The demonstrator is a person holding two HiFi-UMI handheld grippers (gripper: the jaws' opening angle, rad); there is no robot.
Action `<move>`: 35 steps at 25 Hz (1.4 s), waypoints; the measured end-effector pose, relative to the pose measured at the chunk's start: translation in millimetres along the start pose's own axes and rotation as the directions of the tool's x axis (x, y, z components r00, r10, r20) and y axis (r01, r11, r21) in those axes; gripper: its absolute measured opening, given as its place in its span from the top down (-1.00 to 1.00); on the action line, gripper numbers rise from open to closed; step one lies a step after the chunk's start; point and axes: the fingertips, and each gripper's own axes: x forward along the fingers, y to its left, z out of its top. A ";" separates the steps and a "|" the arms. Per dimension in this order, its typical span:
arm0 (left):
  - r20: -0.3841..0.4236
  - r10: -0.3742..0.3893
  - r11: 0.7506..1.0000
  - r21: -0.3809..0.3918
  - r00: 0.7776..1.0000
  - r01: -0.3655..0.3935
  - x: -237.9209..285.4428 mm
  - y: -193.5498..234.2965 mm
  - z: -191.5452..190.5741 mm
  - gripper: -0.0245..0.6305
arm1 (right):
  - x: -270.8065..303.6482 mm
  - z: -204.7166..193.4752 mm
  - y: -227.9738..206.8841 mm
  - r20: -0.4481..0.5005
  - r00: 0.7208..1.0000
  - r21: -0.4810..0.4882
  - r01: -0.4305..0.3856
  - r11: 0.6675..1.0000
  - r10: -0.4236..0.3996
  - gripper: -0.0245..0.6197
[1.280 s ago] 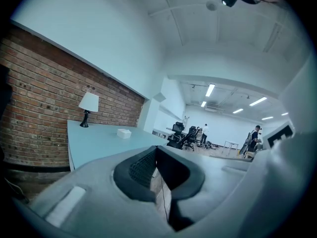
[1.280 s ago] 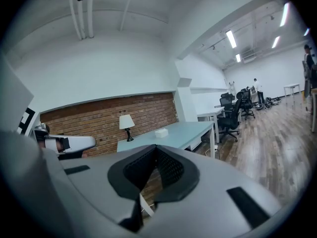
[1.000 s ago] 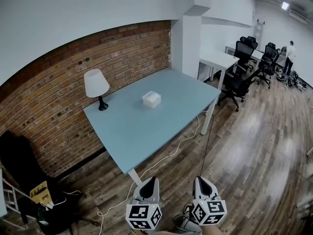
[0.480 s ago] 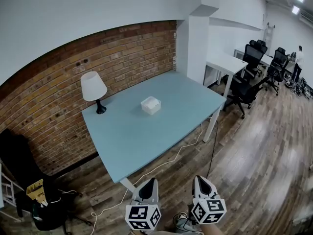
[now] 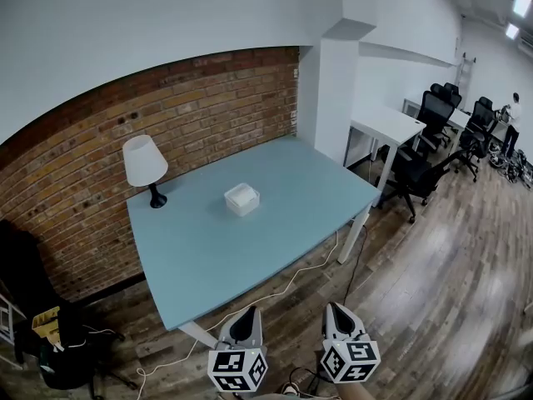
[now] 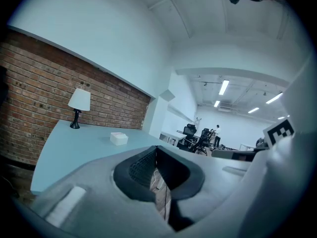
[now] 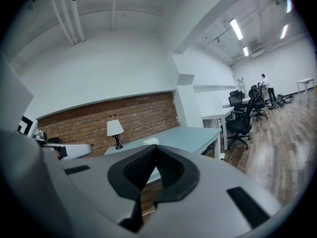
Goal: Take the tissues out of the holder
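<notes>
Step in hand, I'd judge: the approach, w/ nothing grasped yet. Left gripper (image 5: 246,317) & right gripper (image 5: 336,311) are both closed tip to tip and empty. The tissue holder (image 5: 241,199) sits mid-table (image 5: 291,215), well ahead of both jaw pairs and out of reach. Next move prob. calls for closing that gap, opening one pair and lining up over the tissues. Head view shows the holder from above. Gripper views see it only side-on, but they alone show the pads meeting.
</notes>
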 end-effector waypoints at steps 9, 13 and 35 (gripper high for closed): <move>-0.012 0.027 1.000 -0.014 1.000 -0.027 54.4 -21.0 -12.0 0.90 | 38.3 7.9 -61.2 -0.024 1.000 0.005 0.006 1.000 -0.006 0.91; -0.021 0.045 0.999 -0.014 0.999 -0.045 65.6 -18.0 -13.7 0.90 | 52.7 3.1 -70.0 -0.051 0.999 0.014 -0.002 1.000 0.002 0.91; -0.012 0.109 0.993 -0.044 0.994 -0.110 179.1 47.7 14.5 0.90 | 192.7 13.5 -60.4 -0.098 0.989 0.007 -0.107 0.994 0.107 0.91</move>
